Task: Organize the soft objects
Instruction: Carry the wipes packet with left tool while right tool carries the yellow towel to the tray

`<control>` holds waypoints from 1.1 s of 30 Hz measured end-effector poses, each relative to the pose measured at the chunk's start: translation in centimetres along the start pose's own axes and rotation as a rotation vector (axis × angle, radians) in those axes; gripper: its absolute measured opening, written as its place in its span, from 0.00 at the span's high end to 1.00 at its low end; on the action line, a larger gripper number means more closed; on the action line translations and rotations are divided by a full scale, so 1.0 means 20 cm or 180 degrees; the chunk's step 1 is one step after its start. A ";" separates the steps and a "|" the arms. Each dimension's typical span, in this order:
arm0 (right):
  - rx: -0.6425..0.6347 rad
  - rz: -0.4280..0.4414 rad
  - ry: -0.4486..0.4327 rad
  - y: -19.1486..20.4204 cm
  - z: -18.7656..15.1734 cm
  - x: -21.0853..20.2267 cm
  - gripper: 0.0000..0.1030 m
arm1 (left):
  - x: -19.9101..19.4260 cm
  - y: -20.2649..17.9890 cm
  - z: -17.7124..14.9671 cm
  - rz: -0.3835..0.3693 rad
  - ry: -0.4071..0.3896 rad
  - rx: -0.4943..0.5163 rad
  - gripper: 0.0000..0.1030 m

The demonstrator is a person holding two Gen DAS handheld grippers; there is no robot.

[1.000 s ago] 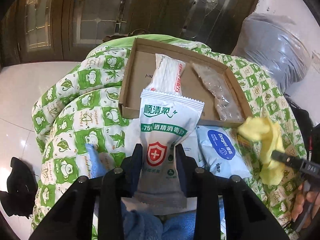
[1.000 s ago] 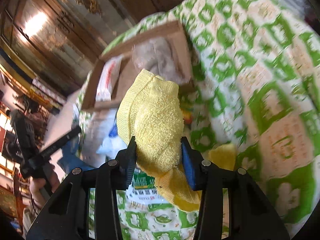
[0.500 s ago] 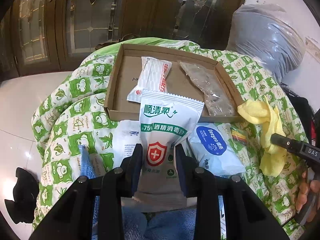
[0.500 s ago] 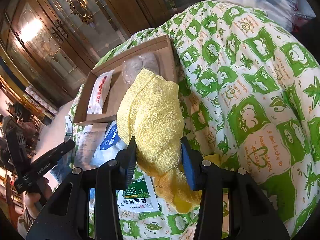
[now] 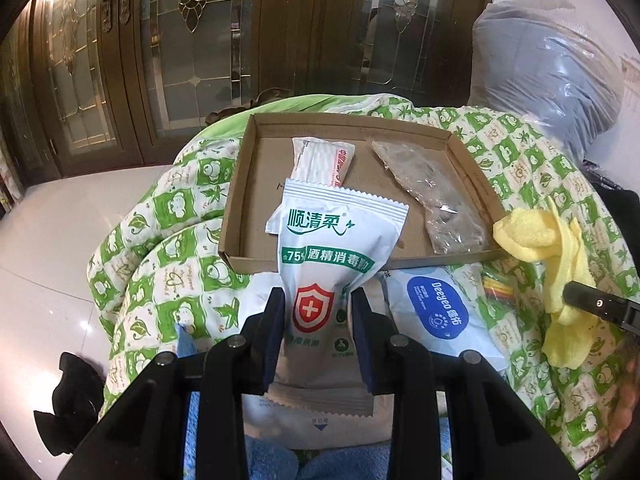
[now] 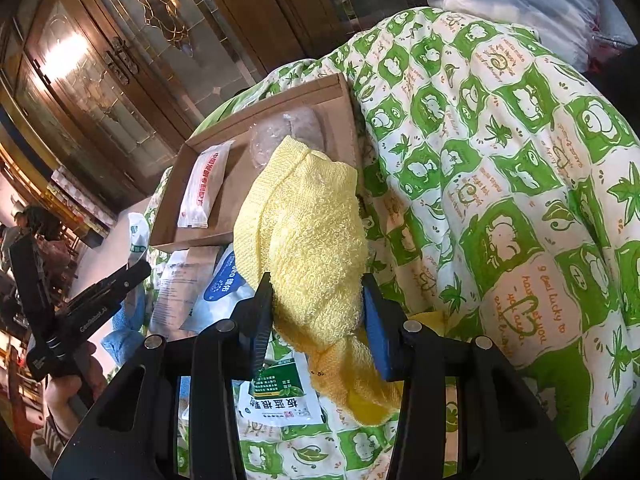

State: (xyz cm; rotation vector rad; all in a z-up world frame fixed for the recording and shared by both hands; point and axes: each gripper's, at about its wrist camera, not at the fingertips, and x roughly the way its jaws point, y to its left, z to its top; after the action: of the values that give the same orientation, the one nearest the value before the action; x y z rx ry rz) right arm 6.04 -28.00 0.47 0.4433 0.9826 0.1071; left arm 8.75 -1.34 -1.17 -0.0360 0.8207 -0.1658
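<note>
My left gripper [image 5: 318, 300] is shut on a white wipes pack with a red shield [image 5: 332, 256], held above the quilt in front of a shallow cardboard tray [image 5: 236, 208]. The tray holds a white sachet with red print [image 5: 324, 158] and a clear bag of grey stuff [image 5: 436, 192]. My right gripper [image 6: 318, 292] is shut on a yellow towel [image 6: 308, 232], lifted near the tray's right corner [image 6: 344, 92]; the towel also shows in the left wrist view [image 5: 556, 248].
A green-and-white patterned quilt [image 6: 500, 184] covers the surface. On it lie a white pack with a blue oval label [image 5: 440, 308], a green-labelled pack [image 6: 280, 396], other white packs and a blue cloth [image 5: 280, 460]. A grey plastic-wrapped bundle [image 5: 548, 68] sits back right. Wooden glass doors stand behind.
Both grippers have drawn back and up from the tray, each still holding its item. The tray now looks farther and more of the quilt shows.
</note>
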 end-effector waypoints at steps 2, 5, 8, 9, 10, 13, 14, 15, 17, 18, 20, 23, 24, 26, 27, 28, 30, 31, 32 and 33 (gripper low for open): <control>-0.0009 0.0001 -0.0008 0.01 0.00 0.00 0.60 | 0.00 0.00 0.01 0.0010 -0.0010 0.0007 0.69; -0.0025 0.0000 -0.0015 0.02 0.00 0.00 0.60 | 0.00 0.01 0.02 0.0005 -0.0025 -0.0017 0.69; -0.0037 0.0007 -0.0028 0.03 0.02 -0.01 0.60 | -0.01 0.02 0.02 0.0003 -0.0046 -0.0041 0.69; -0.0041 0.0011 -0.0033 0.03 0.02 -0.01 0.60 | -0.01 0.02 0.02 0.0003 -0.0050 -0.0045 0.69; -0.0046 0.0015 -0.0035 0.03 0.03 -0.01 0.60 | -0.01 0.02 0.02 0.0007 -0.0053 -0.0045 0.69; -0.0066 0.0023 -0.0049 0.04 0.04 -0.01 0.60 | -0.01 0.03 0.02 0.0007 -0.0054 -0.0050 0.69; -0.0077 0.0022 -0.0054 0.05 0.05 -0.02 0.60 | -0.01 0.03 0.03 0.0010 -0.0057 -0.0054 0.69; -0.0081 0.0026 -0.0055 0.05 0.06 -0.02 0.60 | -0.01 0.03 0.03 0.0008 -0.0058 -0.0057 0.69; -0.0072 0.0057 -0.0055 0.05 0.08 -0.03 0.60 | -0.02 0.04 0.03 0.0018 -0.0075 -0.0066 0.69; -0.0063 0.0088 -0.0059 0.06 0.10 -0.04 0.60 | -0.03 0.06 0.04 0.0029 -0.0097 -0.0086 0.69; -0.0075 0.0099 -0.0090 0.07 0.12 -0.06 0.60 | -0.06 0.10 0.06 0.0032 -0.0141 -0.0161 0.69; -0.0123 0.0103 -0.0124 0.08 0.16 -0.09 0.60 | -0.08 0.17 0.09 0.0067 -0.0198 -0.0272 0.69; -0.0129 0.0110 -0.0126 0.09 0.18 -0.09 0.60 | -0.08 0.19 0.10 0.0074 -0.0211 -0.0305 0.69; -0.0146 0.0123 -0.0120 0.09 0.21 -0.09 0.60 | -0.08 0.22 0.13 0.0107 -0.0239 -0.0339 0.69; -0.0152 0.0133 -0.0118 0.10 0.23 -0.09 0.60 | -0.08 0.23 0.14 0.0110 -0.0248 -0.0354 0.69; -0.0154 0.0139 -0.0118 0.10 0.24 -0.08 0.60 | -0.07 0.23 0.15 0.0103 -0.0256 -0.0374 0.69; -0.0158 0.0147 -0.0120 0.11 0.27 -0.07 0.60 | -0.05 0.23 0.18 0.0064 -0.0270 -0.0424 0.69; -0.0162 0.0152 -0.0126 0.12 0.28 -0.06 0.60 | -0.04 0.23 0.19 0.0047 -0.0275 -0.0439 0.69; -0.0165 0.0157 -0.0130 0.12 0.29 -0.05 0.60 | -0.02 0.22 0.21 0.0035 -0.0280 -0.0445 0.69; -0.0172 0.0157 -0.0132 0.13 0.30 -0.04 0.60 | 0.00 0.21 0.22 0.0022 -0.0284 -0.0442 0.69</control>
State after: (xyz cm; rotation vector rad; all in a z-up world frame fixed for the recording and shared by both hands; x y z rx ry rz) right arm 10.84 -27.73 5.00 0.4186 0.9262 0.1680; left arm 12.51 2.64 1.49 -0.1703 0.7421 -0.0998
